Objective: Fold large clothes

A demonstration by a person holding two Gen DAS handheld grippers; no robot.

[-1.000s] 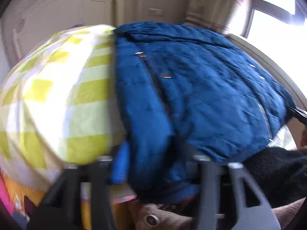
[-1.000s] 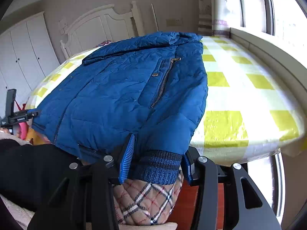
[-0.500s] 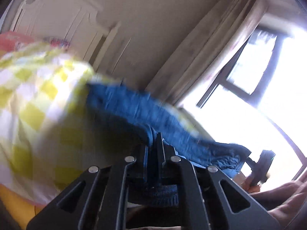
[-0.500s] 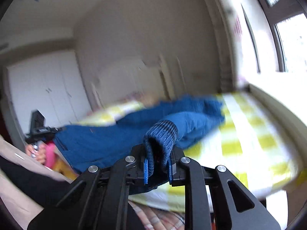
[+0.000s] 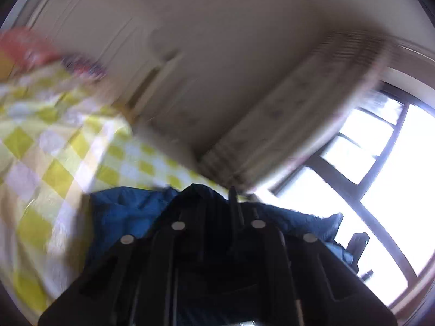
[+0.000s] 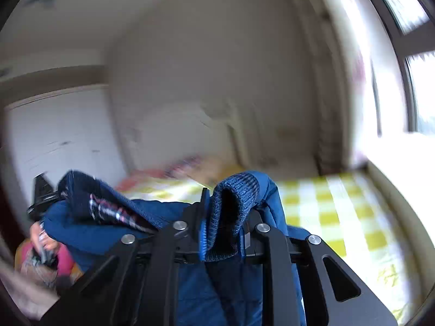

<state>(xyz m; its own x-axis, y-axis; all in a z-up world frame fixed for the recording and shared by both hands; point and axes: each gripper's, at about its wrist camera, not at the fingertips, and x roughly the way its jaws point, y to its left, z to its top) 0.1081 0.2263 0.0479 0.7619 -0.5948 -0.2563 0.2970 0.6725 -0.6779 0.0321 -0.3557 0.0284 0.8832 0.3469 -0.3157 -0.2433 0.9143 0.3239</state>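
The blue quilted jacket [image 6: 108, 233] hangs lifted above the yellow-checked bed [image 6: 339, 212], stretched between both grippers. My right gripper [image 6: 223, 228] is shut on the jacket's ribbed knit cuff [image 6: 236, 198], which stands up between the pads. In the left wrist view the jacket [image 5: 127, 212] bunches over my left gripper [image 5: 217, 217]. Dark fabric covers that gripper's fingertips and sits between its jaws, which are opening slightly. The left gripper [image 6: 40, 195] also shows at the far left of the right wrist view, held by a hand [image 6: 40, 236]. The right gripper [image 5: 359, 244] appears small by the window.
The checked bed sheet [image 5: 54, 163] spreads below and to the left. A white headboard [image 6: 206, 135] and wardrobe [image 6: 62, 135] stand behind the bed. A curtain [image 5: 285, 130] and bright window [image 5: 380, 163] lie on the right. Both views are blurred.
Both grippers closed on the jacket's near edge and rose, lifting it off the bed. The left view has rolled and tilted up toward the wall and window.
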